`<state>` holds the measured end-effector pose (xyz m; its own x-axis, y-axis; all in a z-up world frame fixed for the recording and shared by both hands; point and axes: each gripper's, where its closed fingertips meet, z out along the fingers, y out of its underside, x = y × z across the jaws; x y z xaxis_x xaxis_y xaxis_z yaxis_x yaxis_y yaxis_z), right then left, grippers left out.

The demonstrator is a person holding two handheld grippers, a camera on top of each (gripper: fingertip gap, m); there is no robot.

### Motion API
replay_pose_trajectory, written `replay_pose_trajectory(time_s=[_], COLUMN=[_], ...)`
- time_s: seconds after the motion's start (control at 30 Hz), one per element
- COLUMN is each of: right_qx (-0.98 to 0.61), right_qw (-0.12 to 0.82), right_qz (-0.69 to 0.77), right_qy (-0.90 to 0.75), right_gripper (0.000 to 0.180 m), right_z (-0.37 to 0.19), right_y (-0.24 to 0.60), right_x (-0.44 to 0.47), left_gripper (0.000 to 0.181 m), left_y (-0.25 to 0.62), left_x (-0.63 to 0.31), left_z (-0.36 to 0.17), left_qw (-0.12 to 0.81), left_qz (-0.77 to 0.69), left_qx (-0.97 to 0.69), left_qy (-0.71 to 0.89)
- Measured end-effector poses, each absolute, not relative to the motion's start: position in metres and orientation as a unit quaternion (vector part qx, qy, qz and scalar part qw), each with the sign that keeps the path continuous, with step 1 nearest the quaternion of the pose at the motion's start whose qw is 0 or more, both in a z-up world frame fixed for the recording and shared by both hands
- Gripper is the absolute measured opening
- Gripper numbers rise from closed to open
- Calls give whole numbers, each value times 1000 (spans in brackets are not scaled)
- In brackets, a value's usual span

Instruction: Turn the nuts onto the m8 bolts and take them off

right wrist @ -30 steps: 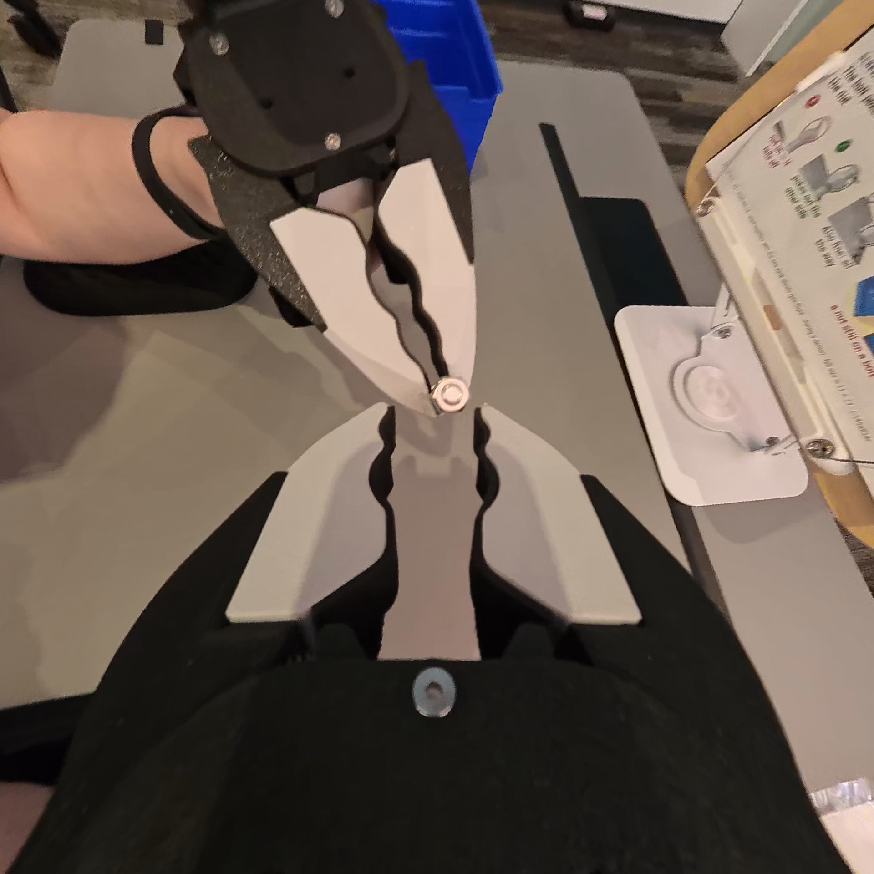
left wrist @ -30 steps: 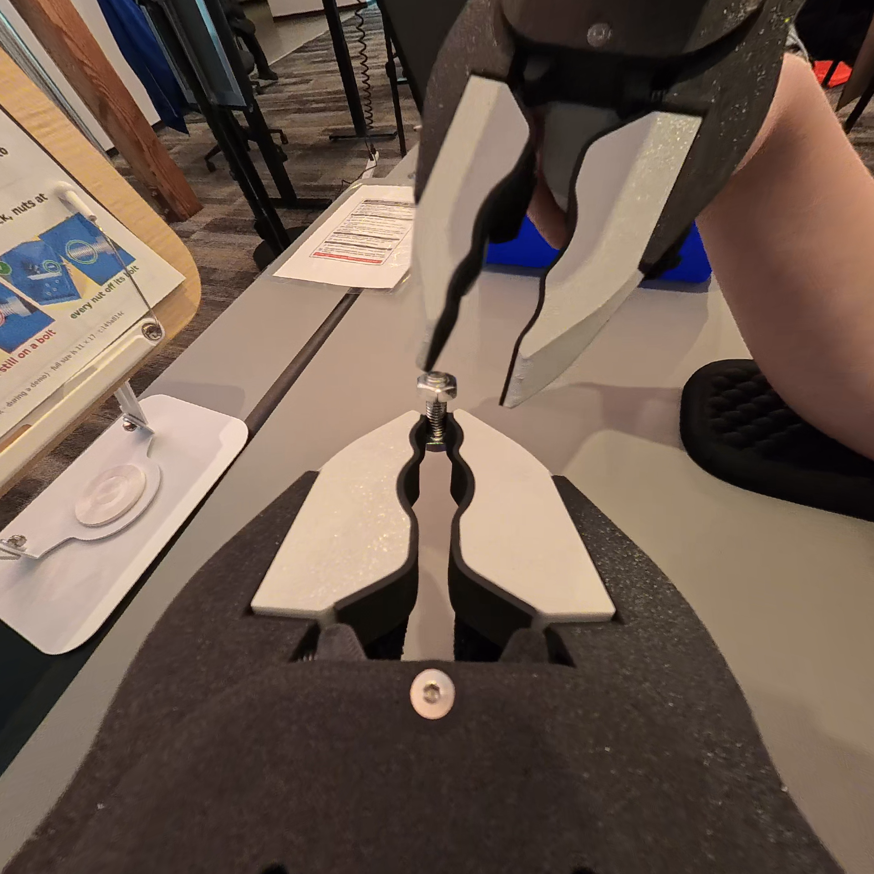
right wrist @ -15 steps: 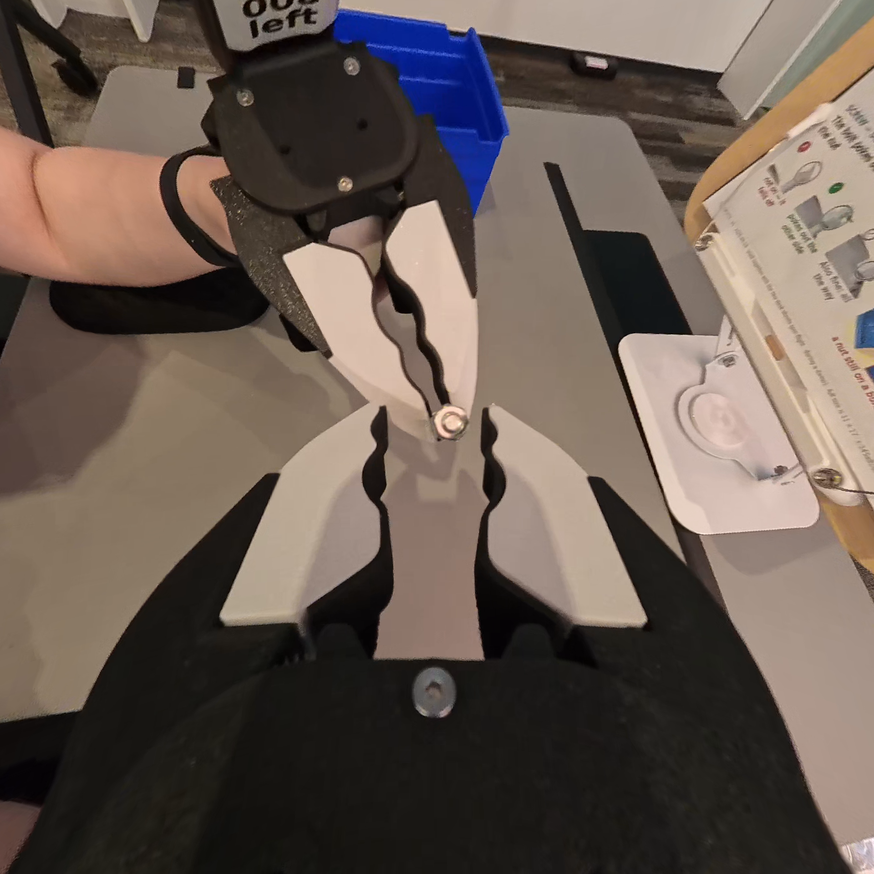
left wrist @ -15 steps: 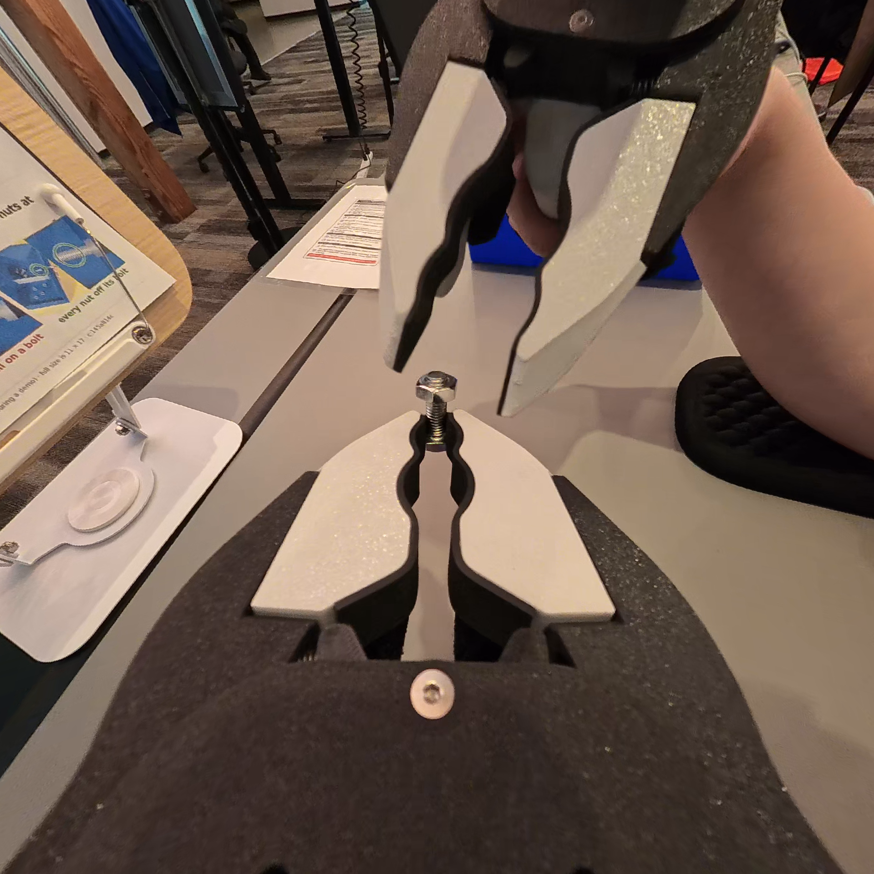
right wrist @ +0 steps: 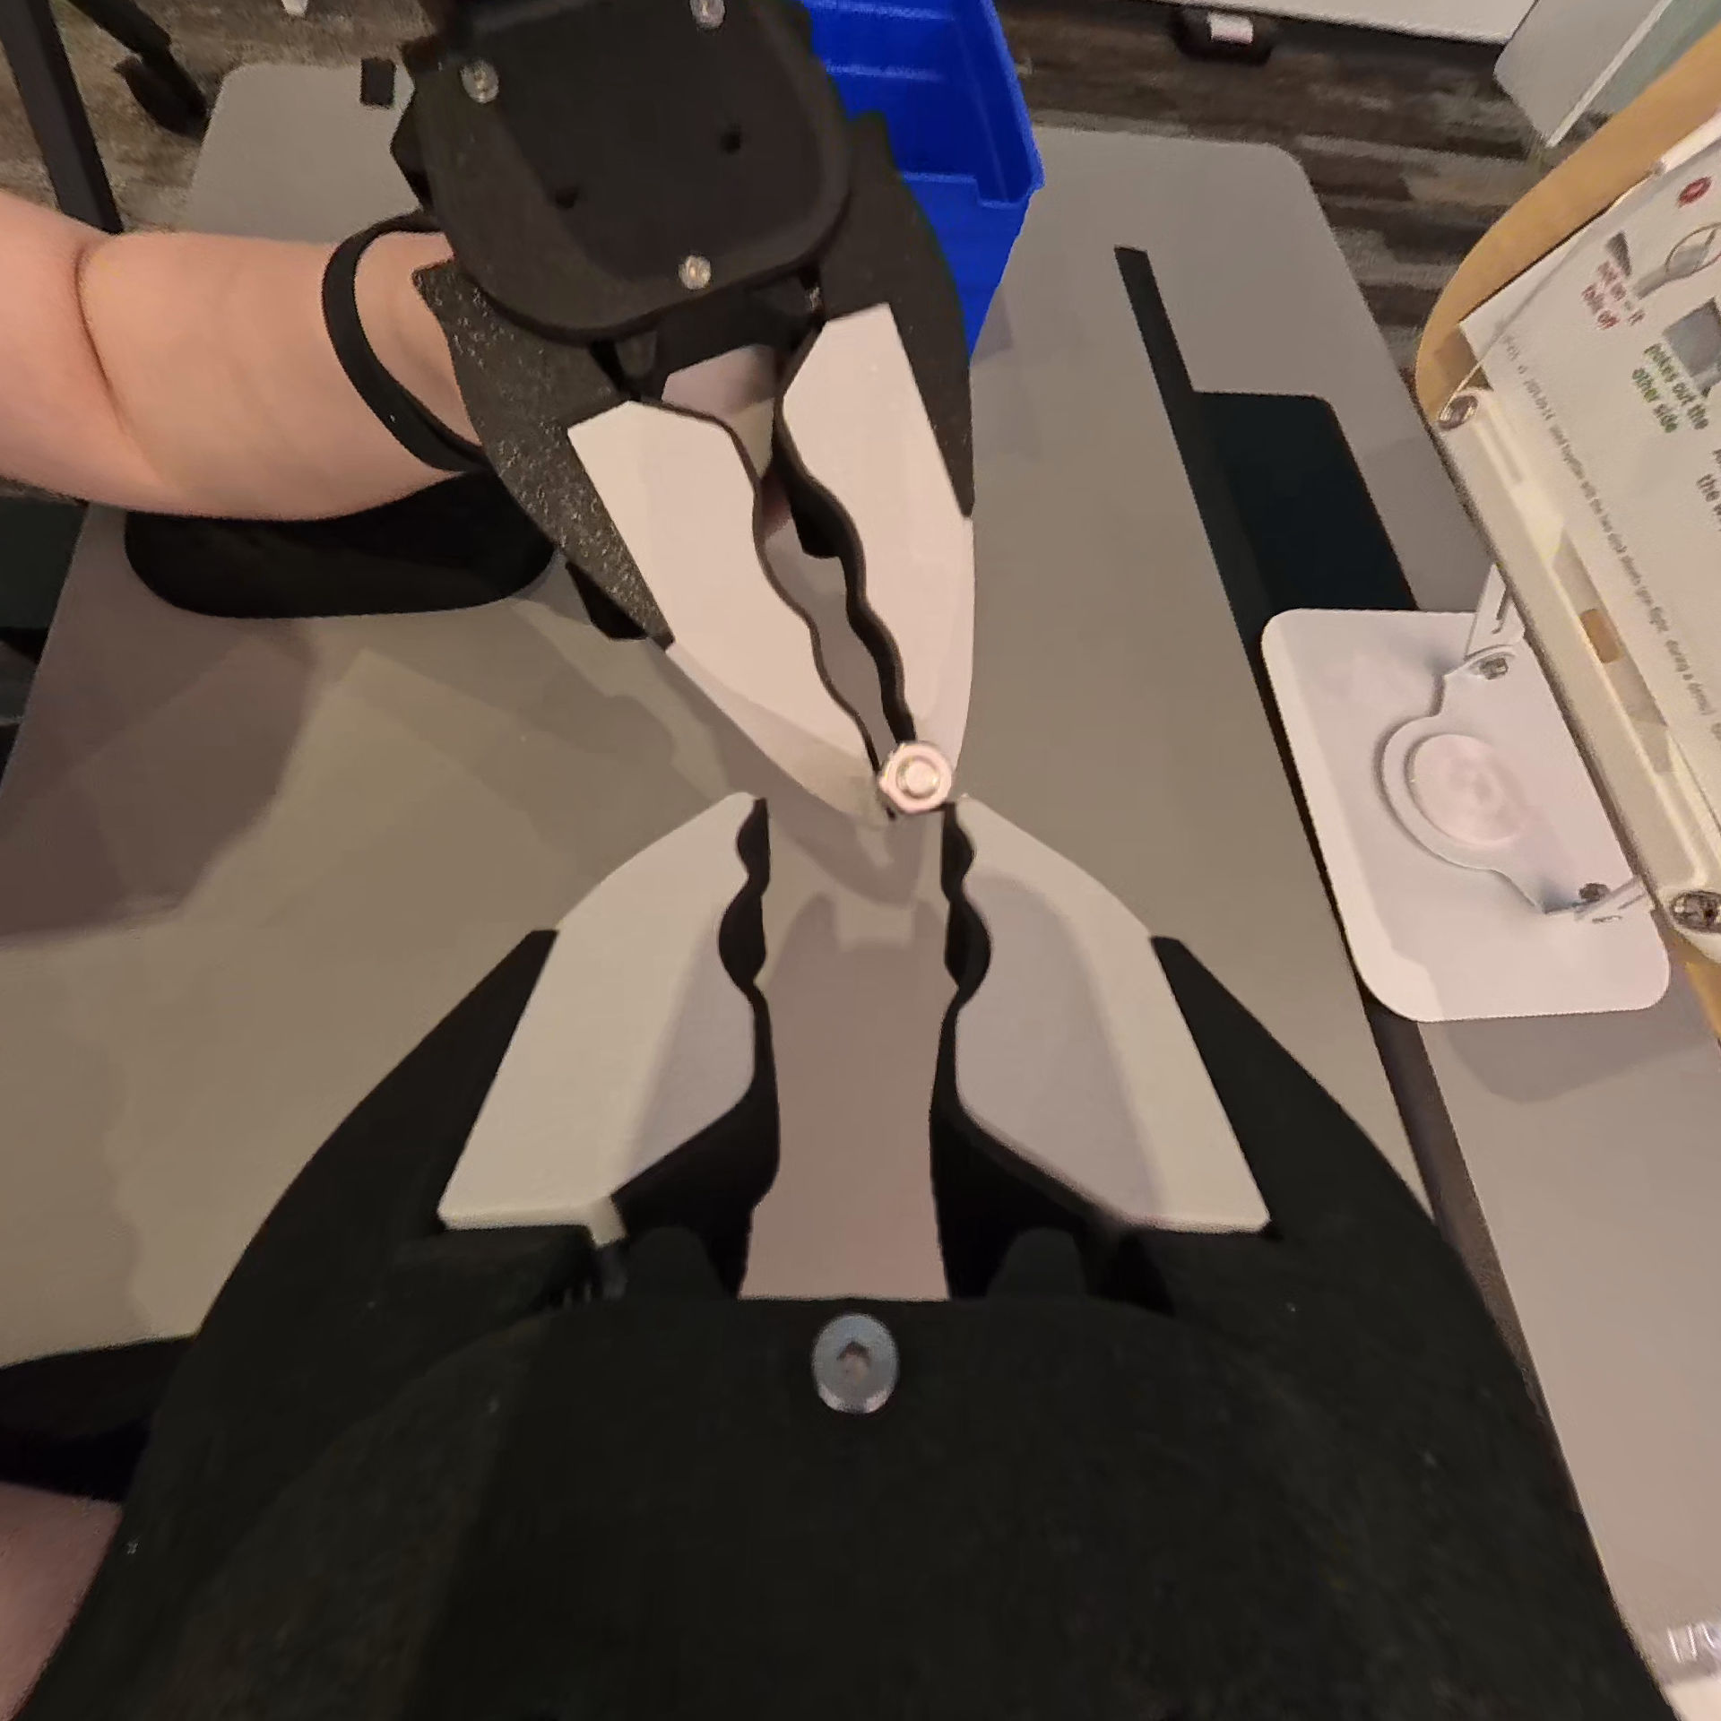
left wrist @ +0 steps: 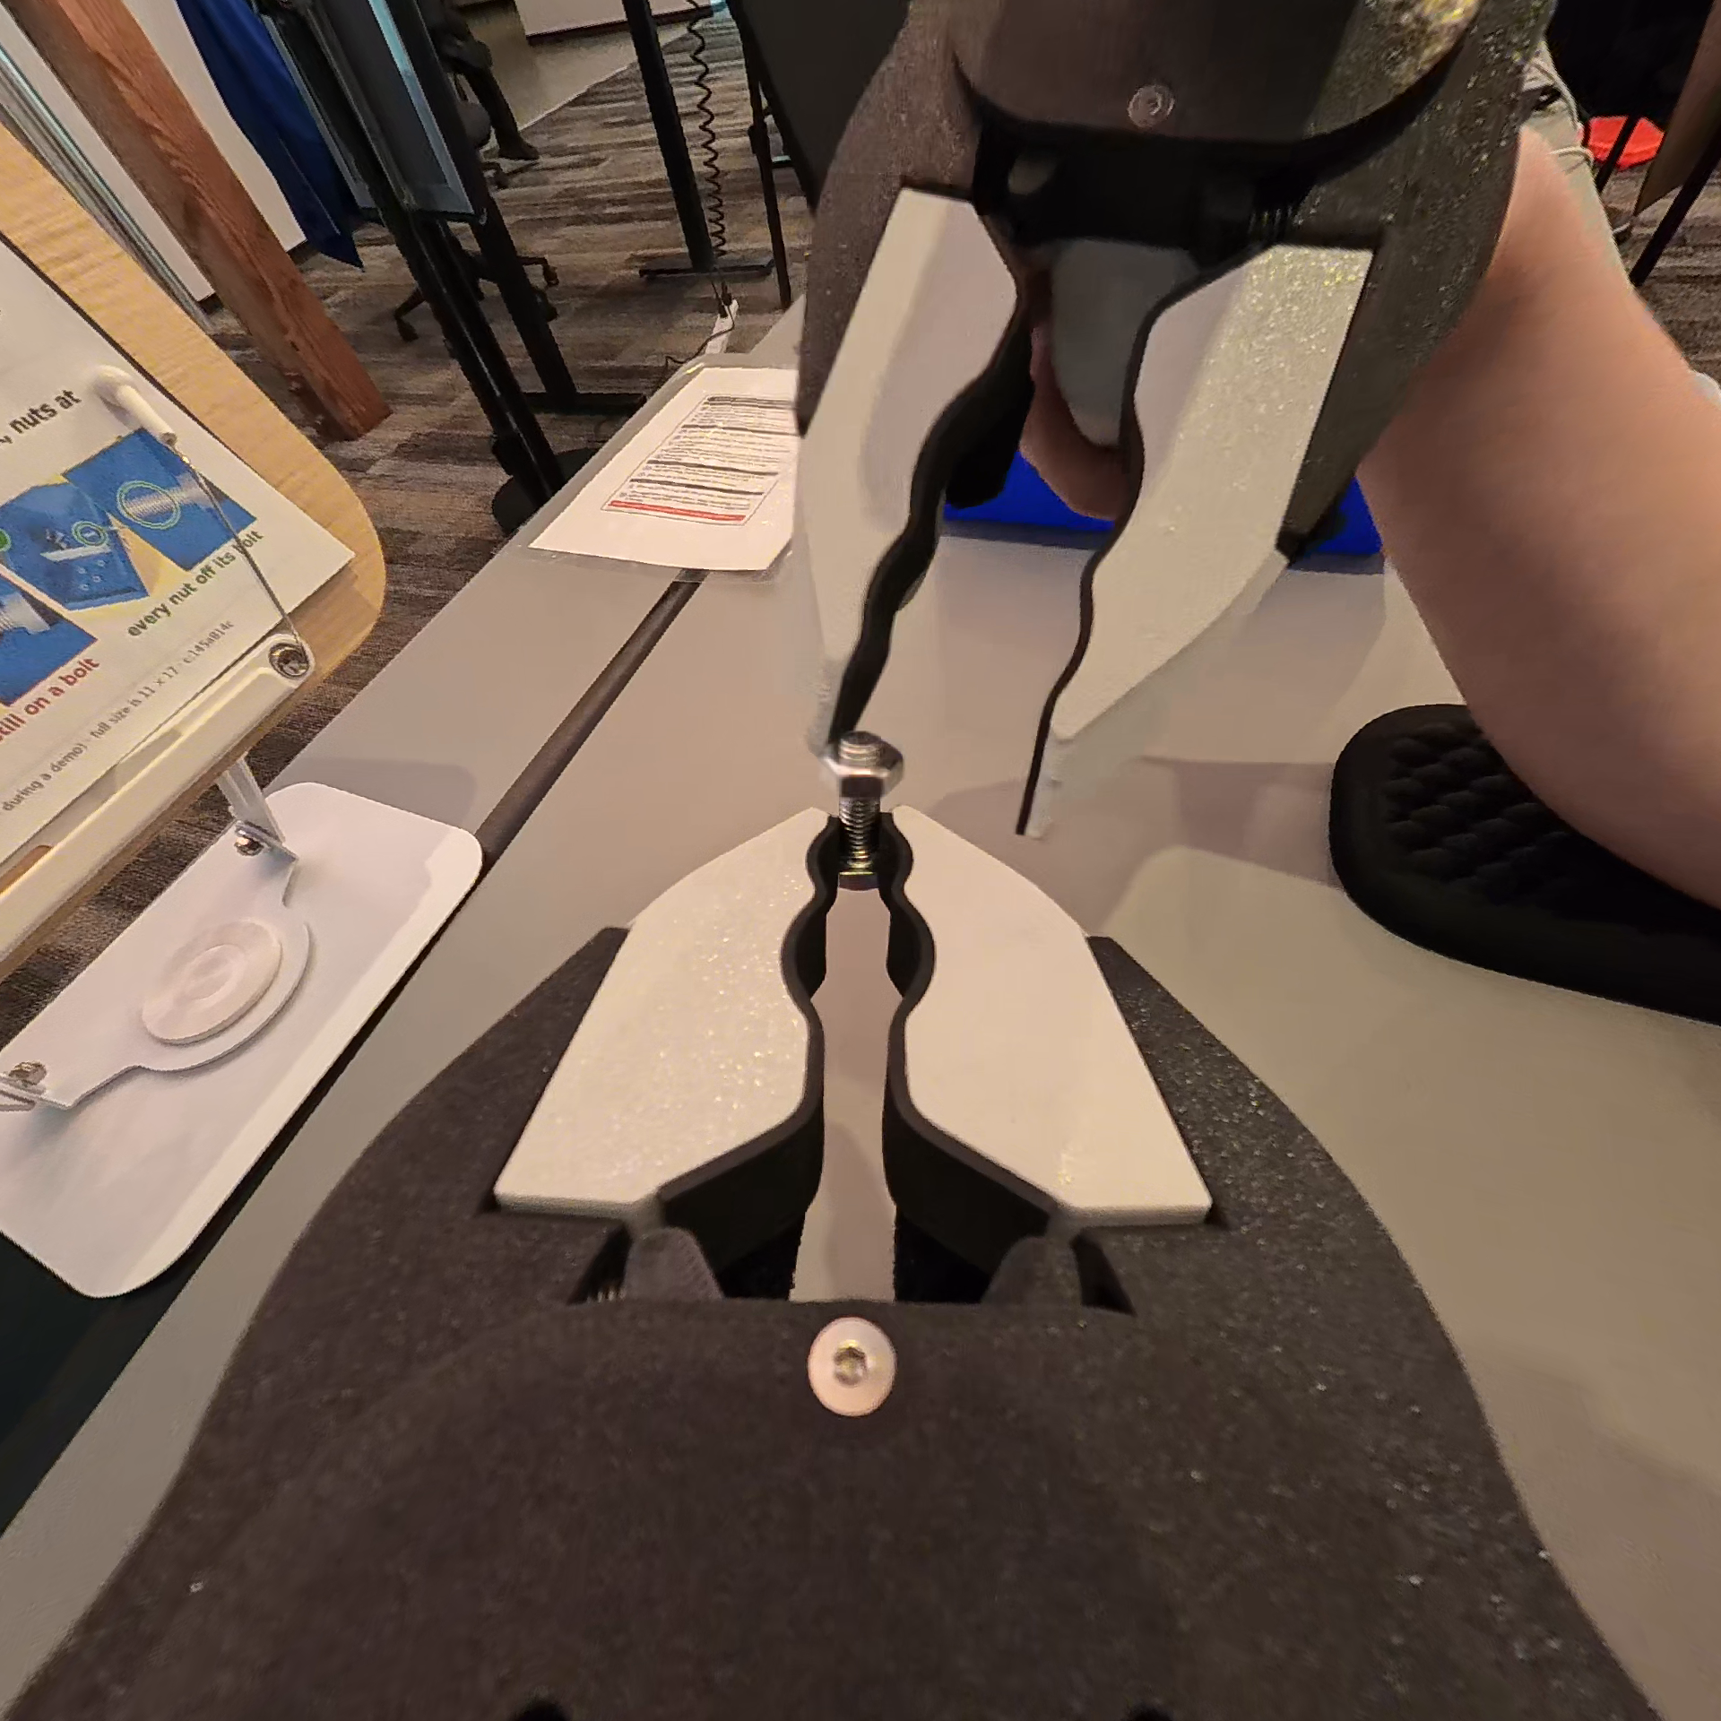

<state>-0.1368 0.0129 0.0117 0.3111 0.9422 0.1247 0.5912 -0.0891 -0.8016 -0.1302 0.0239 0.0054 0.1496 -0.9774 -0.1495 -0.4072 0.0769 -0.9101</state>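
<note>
the left gripper (left wrist: pixel 861 838) is clamped narrow on the threaded shank of the bolt (left wrist: pixel 858 829), holding it upright above the grey table (left wrist: pixel 1350 1117), near the middle of the table. the nut (left wrist: pixel 863 762) sits at the top end of the bolt, with the bolt's tip just showing through it in the right wrist view (right wrist: pixel 917 775).

the right gripper (left wrist: pixel 931 782) comes down from above and beyond with its jaws spread wide. one of its fingertips (left wrist: pixel 833 736) is at the left side of the nut and seems to touch it, though that spot is a bit blurred; the other finger hangs well off to the right, clear of the nut. in its own view the right gripper (right wrist: pixel 852 815) shows the nut just beside its right fingertip.

a blue bin (right wrist: pixel 941 121) stands at the far end of the table. a black pad (left wrist: pixel 1490 838) lies under the person's forearm on the right. a white stand base (left wrist: pixel 233 1024) and a printed board (left wrist: pixel 140 559) are at the left, and a laminated sheet (left wrist: pixel 689 484) lies farther back.
</note>
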Motion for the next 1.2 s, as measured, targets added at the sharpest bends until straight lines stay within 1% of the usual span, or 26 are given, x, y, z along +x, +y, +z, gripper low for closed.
replay_pose_trajectory(time_s=[0.03,0.07,0.13,0.27,0.37,0.4,0.47,0.5,0.53,0.67,0.77,0.8,0.83,0.87,0.93,1.0,1.07,1.13,1.17,1.2], right_qx=[-704,-701,-706,-696,-695,-698,-702,-701,-703,-699,-696,-699,-700,-701,-709,-705,-700,-697,-702,-709], right_qw=[390,383,399,427,411,407,386,385,396,422,406,400,386,375,389,405,412,405,400,387], right_qz=[226,242,238,236,227,219,234,243,236,226,221,215,224,235,220,219,217,217,212,213], right_qy=[-549,-551,-534,-527,-546,-547,-551,-548,-541,-532,-549,-552,-558,-559,-546,-539,-542,-550,-550,-550], right_gripper=[23,18,21,37,39,37,24,23,24,38,39,35,23,20,23,34,38,40,38,29], right_z=[10,11,16,22,15,13,11,12,15,19,13,11,8,7,9,13,13,11,8,6], right_y=[9,4,11,18,13,13,5,4,8,17,12,12,7,2,10,15,17,13,13,11], right_x=[-135,-135,-132,-138,-141,-139,-135,-135,-133,-137,-140,-139,-137,-137,-134,-137,-141,-143,-141,-138], left_gripper=[7,7,7,7,7,7,7,7,7,7,7,7,7,7,7,7,7,7,7,7], left_y=[26,26,25,23,23,24,26,26,25,22,23,25,26,27,26,24,23,23,24,25], left_x=[-131,-132,-131,-130,-130,-131,-132,-132,-132,-130,-131,-132,-133,-133,-134,-132,-131,-131,-131,-132], left_z=[6,7,7,7,6,6,6,7,7,7,8,8,9,9,10,9,8,7,6,6], left_qw=[462,463,458,459,460,459,462,461,459,459,461,462,464,463,460,459,458,457,455,457], left_qz=[-309,-310,-318,-315,-311,-310,-308,-312,-317,-316,-315,-313,-313,-317,-322,-320,-317,-314,-313,-311], left_qx=[-605,-606,-605,-601,-602,-604,-605,-605,-605,-601,-602,-603,-604,-605,-605,-603,-601,-602,-603,-605], left_qy=[570,569,568,573,573,574,570,569,568,573,571,570,567,564,564,569,573,574,575,573])
